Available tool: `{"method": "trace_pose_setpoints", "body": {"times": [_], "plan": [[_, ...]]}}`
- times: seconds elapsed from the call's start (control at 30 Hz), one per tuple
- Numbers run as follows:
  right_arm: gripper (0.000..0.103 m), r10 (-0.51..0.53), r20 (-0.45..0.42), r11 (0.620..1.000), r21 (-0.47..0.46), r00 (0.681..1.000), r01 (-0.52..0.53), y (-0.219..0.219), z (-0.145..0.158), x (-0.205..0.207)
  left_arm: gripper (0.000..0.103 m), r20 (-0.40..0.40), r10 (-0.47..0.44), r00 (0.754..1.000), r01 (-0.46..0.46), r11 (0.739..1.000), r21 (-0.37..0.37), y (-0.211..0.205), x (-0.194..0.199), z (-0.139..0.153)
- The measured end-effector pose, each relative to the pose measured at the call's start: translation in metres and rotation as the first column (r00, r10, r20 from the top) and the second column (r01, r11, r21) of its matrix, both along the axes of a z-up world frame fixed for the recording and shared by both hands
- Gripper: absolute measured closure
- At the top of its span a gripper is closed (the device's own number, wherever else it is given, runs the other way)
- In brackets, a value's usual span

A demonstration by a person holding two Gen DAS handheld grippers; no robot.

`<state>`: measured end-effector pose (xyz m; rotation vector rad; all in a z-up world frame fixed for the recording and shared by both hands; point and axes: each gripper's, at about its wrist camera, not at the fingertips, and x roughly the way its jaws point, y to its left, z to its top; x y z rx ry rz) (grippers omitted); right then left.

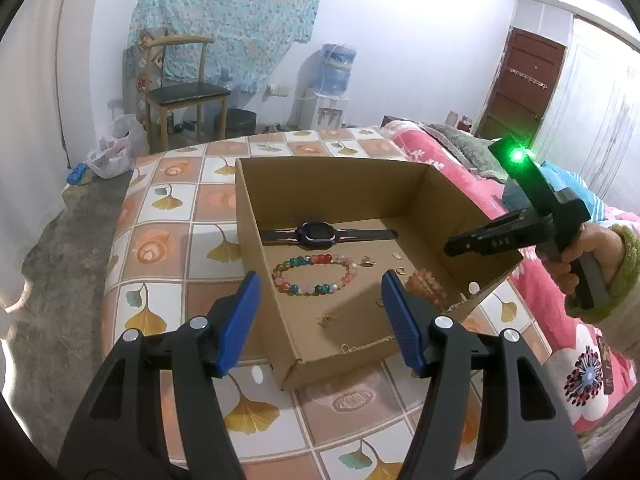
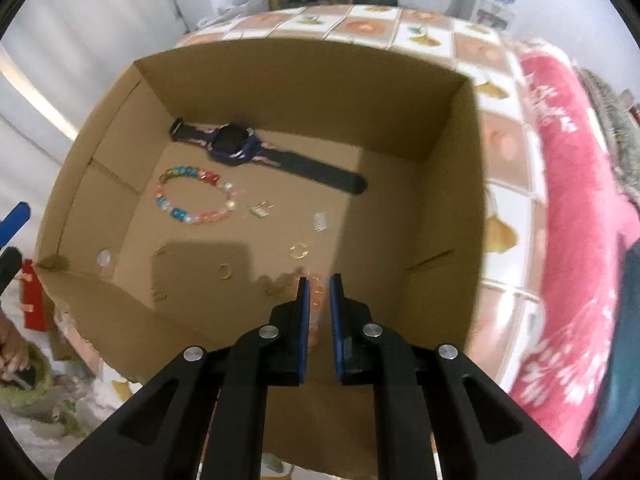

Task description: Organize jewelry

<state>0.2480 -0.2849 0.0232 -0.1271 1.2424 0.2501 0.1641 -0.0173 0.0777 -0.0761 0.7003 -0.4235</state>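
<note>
Jewelry lies loose on the cardboard box (image 2: pixel 280 92) floor: watch (image 2: pixel 236 146), multicolour bead bracelet (image 2: pixel 196 196), small gold bits scattered, so sorting looks barely begun. Right gripper (image 2: pixel 319 292) jaws narrow around an orange bracelet (image 1: pixel 426 285) (contact blurred; cannot tell grip). Left gripper (image 1: pixel 320 312) jaws wide, empty; only its view shows the room.

Wooden chair (image 1: pixel 180 88), water dispenser (image 1: pixel 332 88), brown door (image 1: pixel 520 84), pink floral blanket (image 1: pixel 568 344), plastic bag (image 1: pixel 114 148)

I'm in a lived-in home bedroom: a pink floral quilt (image 1: pixel 448 168) on the bed, a wooden chair (image 1: pixel 182 84), a water dispenser (image 1: pixel 330 92)
</note>
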Motion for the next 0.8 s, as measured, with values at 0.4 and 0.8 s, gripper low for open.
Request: {"method": "trace_pose_setpoints", "body": {"times": [0.4,0.8], "plan": [[0.080,-0.129,0.180,0.982,0.157,0.975,0.101,-0.027,0.055,-0.046,0.026,0.026,0.015,1.000,-0.016,0.999,0.040,-0.008,-0.025,0.008],[0.028,-0.257,0.377,0.928,0.353,0.890,0.118,-0.007,0.083,-0.128,0.008,0.121,0.144,0.982,-0.154,0.985,0.075,-0.026,-0.046,0.029]]}}
